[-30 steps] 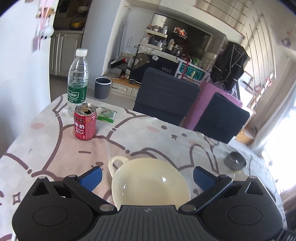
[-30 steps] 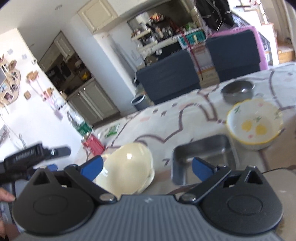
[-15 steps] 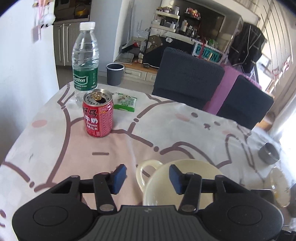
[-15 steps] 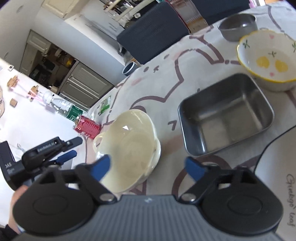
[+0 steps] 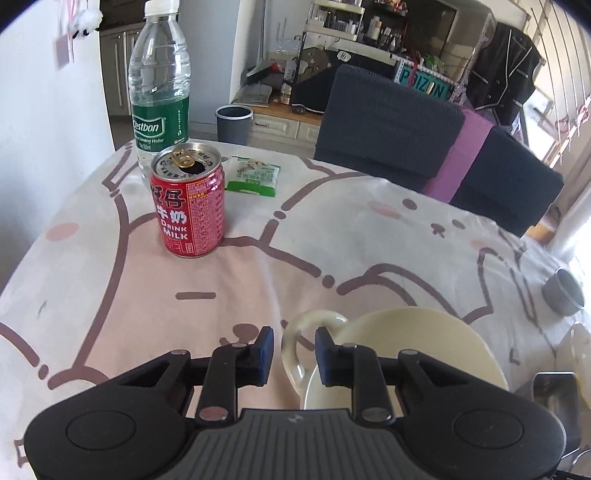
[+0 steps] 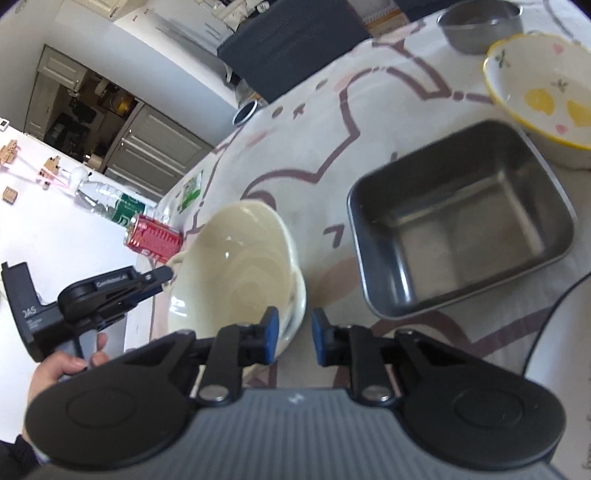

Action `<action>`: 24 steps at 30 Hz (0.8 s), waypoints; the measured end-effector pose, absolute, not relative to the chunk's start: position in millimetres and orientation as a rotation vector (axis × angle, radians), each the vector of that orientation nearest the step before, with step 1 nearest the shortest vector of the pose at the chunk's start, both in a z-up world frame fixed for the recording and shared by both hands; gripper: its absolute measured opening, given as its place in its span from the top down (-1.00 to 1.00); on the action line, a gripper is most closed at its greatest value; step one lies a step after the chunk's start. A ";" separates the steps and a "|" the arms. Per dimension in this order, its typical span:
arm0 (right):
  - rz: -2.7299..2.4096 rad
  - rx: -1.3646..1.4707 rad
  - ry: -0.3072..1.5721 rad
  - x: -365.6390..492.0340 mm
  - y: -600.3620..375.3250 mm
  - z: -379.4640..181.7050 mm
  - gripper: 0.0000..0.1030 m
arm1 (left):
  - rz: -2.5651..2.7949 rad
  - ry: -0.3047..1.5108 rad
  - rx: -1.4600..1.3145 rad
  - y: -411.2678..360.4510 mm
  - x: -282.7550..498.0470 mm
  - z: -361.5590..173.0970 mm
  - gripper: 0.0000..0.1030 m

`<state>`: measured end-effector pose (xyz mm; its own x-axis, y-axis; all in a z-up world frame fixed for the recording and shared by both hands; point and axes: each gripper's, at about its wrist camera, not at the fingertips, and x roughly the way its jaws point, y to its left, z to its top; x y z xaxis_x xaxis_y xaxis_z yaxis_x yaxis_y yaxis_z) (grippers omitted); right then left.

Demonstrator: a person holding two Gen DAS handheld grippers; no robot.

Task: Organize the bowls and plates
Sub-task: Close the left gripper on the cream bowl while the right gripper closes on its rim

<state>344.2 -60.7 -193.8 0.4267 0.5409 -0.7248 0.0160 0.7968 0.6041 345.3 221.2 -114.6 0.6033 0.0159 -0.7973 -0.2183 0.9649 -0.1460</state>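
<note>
A cream two-handled bowl [image 5: 406, 350] [image 6: 240, 277] sits on the patterned tablecloth. My left gripper [image 5: 293, 349] is low at its left handle [image 5: 290, 354]. The jaws are closing with the handle loop between them, and a small gap still shows beside the pads. In the right wrist view the left gripper [image 6: 164, 274] reaches the bowl's far handle, held by a person's hand [image 6: 66, 369]. My right gripper [image 6: 295, 332] straddles the bowl's near handle [image 6: 299, 295]. Its jaws are closing too, one pad over the bowl's inside, the other outside.
An empty steel rectangular tray [image 6: 461, 229] lies right of the bowl. Behind it stand a flowered bowl [image 6: 543, 92] and a small steel bowl [image 6: 480, 22] [image 5: 563, 291]. A red can [image 5: 188, 206], water bottle [image 5: 160, 81] and green packet [image 5: 253, 177] stand far left. Chairs [image 5: 388, 122] line the far edge.
Both grippers have come down and closer to the cream bowl. Their jaws have narrowed from wide open to a small gap, each now around one of the bowl's handles.
</note>
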 end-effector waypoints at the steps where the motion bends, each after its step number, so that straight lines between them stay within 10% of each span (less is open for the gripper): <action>1: 0.357 0.573 1.087 344.7 -58.5 -193.1 0.68 | 0.144 0.916 -0.233 220.8 346.0 -115.1 0.51; 24: 0.401 0.350 1.002 386.6 -46.0 -181.2 0.79 | 0.025 0.985 -0.199 241.5 272.9 -108.1 0.51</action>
